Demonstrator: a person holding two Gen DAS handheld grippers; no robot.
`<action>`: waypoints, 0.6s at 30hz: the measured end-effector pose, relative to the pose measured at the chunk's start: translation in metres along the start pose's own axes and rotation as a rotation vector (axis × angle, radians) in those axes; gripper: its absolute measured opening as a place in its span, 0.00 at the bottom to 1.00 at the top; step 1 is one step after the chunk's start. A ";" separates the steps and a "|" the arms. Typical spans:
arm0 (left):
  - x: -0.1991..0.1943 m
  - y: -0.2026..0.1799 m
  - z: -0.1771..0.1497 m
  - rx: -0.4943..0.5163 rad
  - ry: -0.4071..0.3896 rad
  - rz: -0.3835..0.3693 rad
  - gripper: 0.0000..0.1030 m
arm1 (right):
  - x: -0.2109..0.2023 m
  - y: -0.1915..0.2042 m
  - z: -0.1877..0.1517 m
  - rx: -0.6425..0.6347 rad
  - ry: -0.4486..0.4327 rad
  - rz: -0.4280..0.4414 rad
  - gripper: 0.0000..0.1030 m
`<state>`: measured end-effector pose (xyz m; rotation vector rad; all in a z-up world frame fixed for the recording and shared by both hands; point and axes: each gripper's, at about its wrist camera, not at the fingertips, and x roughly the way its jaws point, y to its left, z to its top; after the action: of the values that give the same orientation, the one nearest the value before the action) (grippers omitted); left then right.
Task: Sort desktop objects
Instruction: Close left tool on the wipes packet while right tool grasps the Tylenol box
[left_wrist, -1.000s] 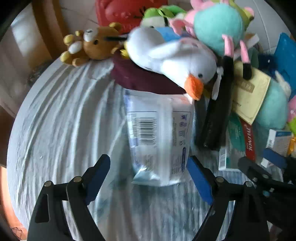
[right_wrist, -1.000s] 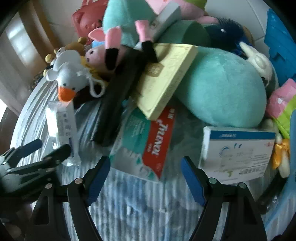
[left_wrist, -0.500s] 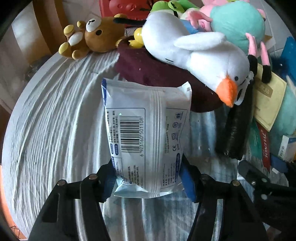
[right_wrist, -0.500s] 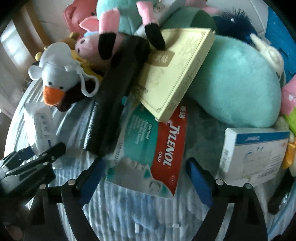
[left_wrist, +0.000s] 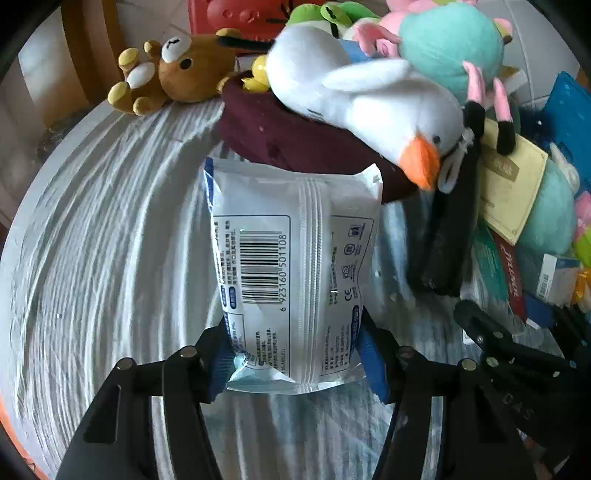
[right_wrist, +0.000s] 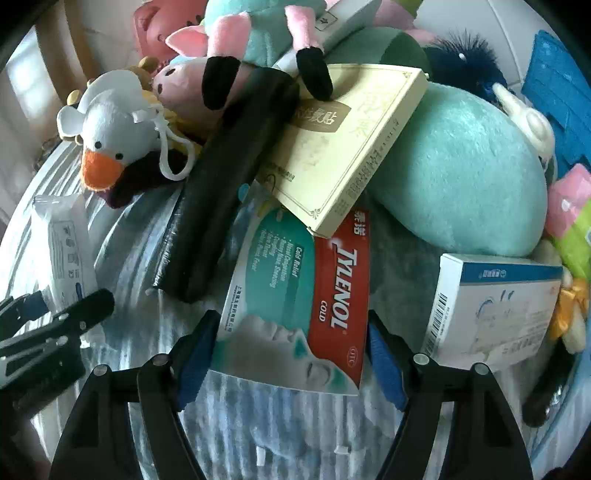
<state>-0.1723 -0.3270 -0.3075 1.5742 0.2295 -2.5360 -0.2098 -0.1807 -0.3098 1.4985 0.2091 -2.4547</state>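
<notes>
A white sealed packet (left_wrist: 295, 258) with a barcode lies on the pale cloth. My left gripper (left_wrist: 297, 358) has it by the near end; the jaws are closing and both blue pads press its sides. In the right wrist view a teal and red Tylenol box (right_wrist: 295, 295) lies flat, its far end under a cream box (right_wrist: 343, 147). My right gripper (right_wrist: 290, 354) straddles its near end, jaws closing, with the pads against its two long edges. The left gripper (right_wrist: 55, 325) shows at that view's left edge.
A pile fills the back and right: white goose plush (left_wrist: 369, 107), brown bear (left_wrist: 177, 70), maroon cushion (left_wrist: 295, 136), black folded umbrella (right_wrist: 229, 184), teal plush (right_wrist: 461, 177), white and blue box (right_wrist: 495, 310), blue basket (right_wrist: 561, 99). Bare cloth (left_wrist: 110, 240) spreads to the left.
The left jaws went from wide apart to closed on the white packet. The right gripper came down over the Tylenol box, and its jaws narrowed to the box's edges.
</notes>
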 end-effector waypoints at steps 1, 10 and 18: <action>0.001 -0.001 0.000 0.003 0.005 0.003 0.57 | 0.001 0.001 0.001 0.004 -0.005 -0.003 0.74; -0.013 -0.012 -0.019 0.023 0.001 -0.030 0.57 | -0.009 -0.005 -0.017 0.019 -0.002 0.030 0.74; -0.045 -0.012 -0.028 0.018 -0.044 -0.054 0.57 | -0.058 -0.014 -0.032 0.022 -0.073 0.008 0.73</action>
<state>-0.1301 -0.3078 -0.2784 1.5371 0.2475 -2.6172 -0.1610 -0.1507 -0.2731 1.4129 0.1624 -2.5073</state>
